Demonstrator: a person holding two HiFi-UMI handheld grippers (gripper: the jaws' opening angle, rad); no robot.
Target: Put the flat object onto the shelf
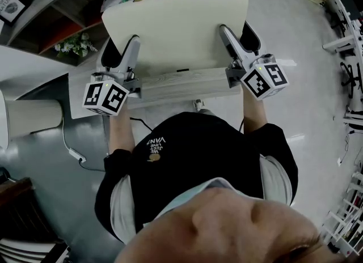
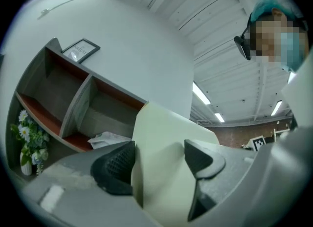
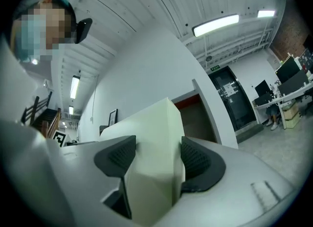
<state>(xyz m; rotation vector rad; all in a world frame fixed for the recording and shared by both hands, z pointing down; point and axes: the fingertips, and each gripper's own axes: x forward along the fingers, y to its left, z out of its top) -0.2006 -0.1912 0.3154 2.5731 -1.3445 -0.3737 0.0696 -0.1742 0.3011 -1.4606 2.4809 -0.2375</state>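
Above the wooden table [image 1: 187, 86], in front of the shelf [image 1: 59, 15], the flat cream board [image 1: 176, 29] hangs in the air, the left gripper [image 1: 120, 52] clamped on its left edge and the right gripper [image 1: 239, 38] clamped on its right edge.

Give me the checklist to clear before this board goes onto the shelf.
1. Left claw clamped on the cream flat rectangular board: ok.
2. Right claw clamped on the board's other side: ok.
3. Board held roughly level between the claws: ok.
4. Grey wooden shelf has a free bay: ok, the upper bays look empty.
5. Lower bay free: not ok, a white crumpled packet lies in it.
6. White flowers out of the board's way: ok, they stand off to the left.
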